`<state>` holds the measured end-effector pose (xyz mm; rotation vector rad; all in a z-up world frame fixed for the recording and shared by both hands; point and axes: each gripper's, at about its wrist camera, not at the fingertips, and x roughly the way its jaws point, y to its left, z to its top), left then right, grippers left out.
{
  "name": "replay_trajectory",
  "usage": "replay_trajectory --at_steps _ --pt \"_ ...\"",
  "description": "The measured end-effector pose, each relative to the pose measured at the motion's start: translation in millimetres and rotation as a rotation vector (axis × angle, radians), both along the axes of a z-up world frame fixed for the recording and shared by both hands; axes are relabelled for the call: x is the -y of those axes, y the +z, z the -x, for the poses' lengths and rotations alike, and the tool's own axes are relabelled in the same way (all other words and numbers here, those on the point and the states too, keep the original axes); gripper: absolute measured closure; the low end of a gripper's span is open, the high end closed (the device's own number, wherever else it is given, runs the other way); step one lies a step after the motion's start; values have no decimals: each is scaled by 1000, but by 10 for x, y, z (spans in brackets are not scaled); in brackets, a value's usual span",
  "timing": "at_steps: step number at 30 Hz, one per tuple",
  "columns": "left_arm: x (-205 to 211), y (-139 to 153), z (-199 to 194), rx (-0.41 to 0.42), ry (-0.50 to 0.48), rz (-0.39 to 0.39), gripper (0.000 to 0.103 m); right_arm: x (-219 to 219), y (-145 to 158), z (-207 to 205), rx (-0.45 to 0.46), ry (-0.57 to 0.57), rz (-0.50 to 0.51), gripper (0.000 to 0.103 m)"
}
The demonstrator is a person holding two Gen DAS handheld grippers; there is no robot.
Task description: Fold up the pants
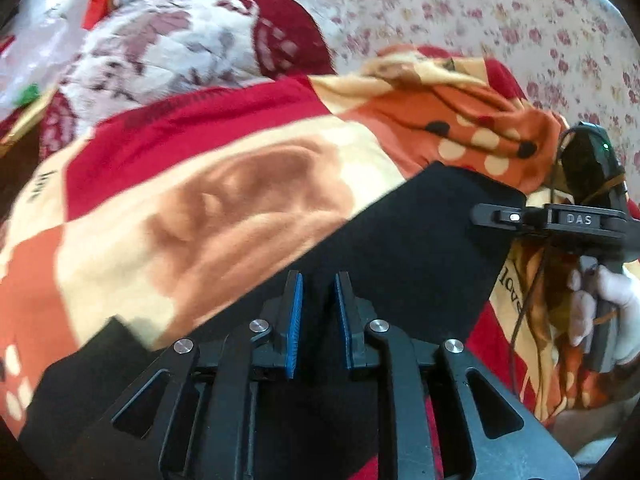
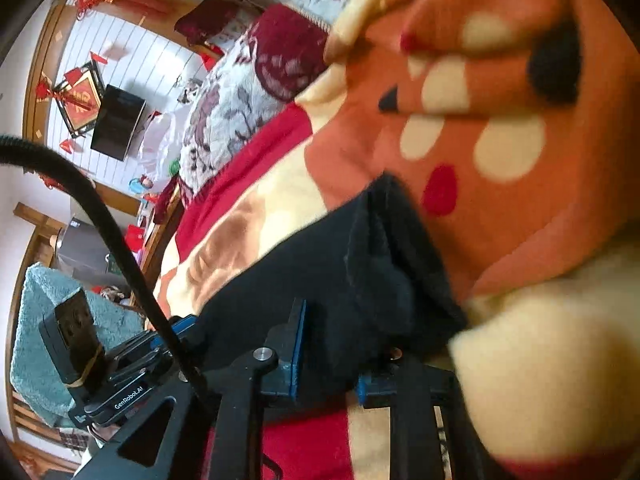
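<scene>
The black pants (image 1: 404,232) lie on a red, orange and cream patterned blanket (image 1: 208,208) on a bed. My left gripper (image 1: 318,300) hovers over the pants with a narrow gap between its blue pads, and black cloth fills that gap; I cannot tell whether it is pinched. My right gripper (image 2: 332,344) has a bunched fold of the pants (image 2: 320,264) between its blue pads and is shut on it. The right gripper (image 1: 516,218) also shows in the left wrist view, at the pants' right edge, held by a white-gloved hand (image 1: 600,304).
A white and maroon quilt (image 1: 172,48) lies beyond the blanket, with a floral sheet (image 1: 480,12) at the back right. In the right wrist view a teal towel (image 2: 44,320) hangs at the left and a black cable (image 2: 104,220) crosses the frame.
</scene>
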<state>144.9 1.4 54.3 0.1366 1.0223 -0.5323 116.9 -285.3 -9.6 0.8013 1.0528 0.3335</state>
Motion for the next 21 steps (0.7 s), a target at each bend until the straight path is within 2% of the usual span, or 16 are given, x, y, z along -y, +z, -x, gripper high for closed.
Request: replay_trajectory --at_steps 5,8,10,13,15,17,18,21 --pt "-355 189 227 48 80 10 88 -7 129 160 7 12 92 85" --pt "-560 230 391 65 128 7 88 -6 260 128 3 -2 224 85" --pt "-681 226 531 70 160 0 84 -19 392 144 47 -7 290 85" --pt "-750 191 636 66 175 3 83 -133 647 177 144 22 366 83" --pt "-771 140 654 55 198 7 83 -316 801 200 221 83 375 79" --pt "-799 118 656 46 223 17 83 -477 837 164 251 152 333 72" --pt "-819 110 646 42 239 33 83 -590 841 123 259 201 299 72" --pt "-811 122 581 41 250 56 83 -898 875 1 291 308 278 71"
